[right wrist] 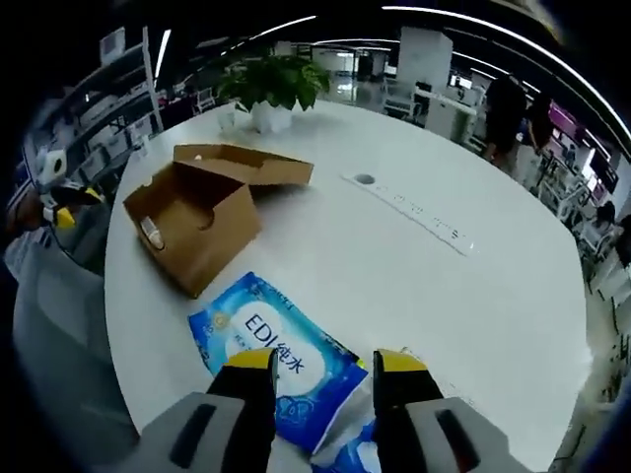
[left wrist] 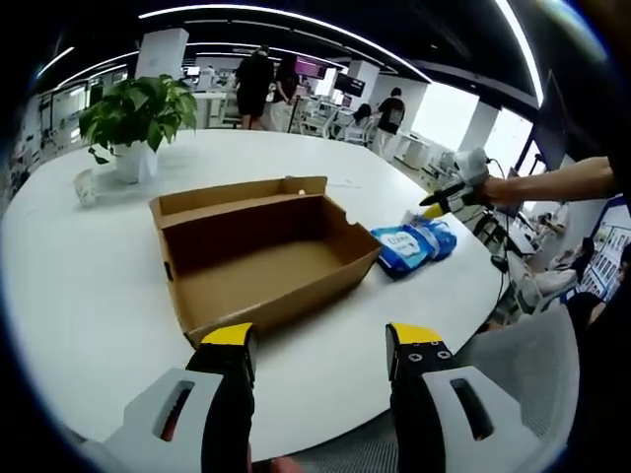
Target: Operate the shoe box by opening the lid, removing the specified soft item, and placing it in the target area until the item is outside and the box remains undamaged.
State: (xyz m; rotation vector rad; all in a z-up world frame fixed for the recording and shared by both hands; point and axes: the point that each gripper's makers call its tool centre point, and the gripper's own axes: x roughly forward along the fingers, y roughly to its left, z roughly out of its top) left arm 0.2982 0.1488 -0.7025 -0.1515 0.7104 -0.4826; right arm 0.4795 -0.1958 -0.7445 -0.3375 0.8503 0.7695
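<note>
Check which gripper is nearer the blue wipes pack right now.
Right. The right gripper hangs directly over the blue wipes pack, jaws apart. The left gripper sits back at the table's near edge, facing the open shoe box.

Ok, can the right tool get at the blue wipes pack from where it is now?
Probably yes. The right tool is open and sits just above the blue wipes pack, which lies flat on the white table beside the open shoe box; nothing blocks it.

The left gripper view looks across the bench [left wrist: 89,286] from its near edge; the right gripper view looks close down at the bench's end. Both share the open box [left wrist: 261,251] [right wrist: 197,212].
</note>
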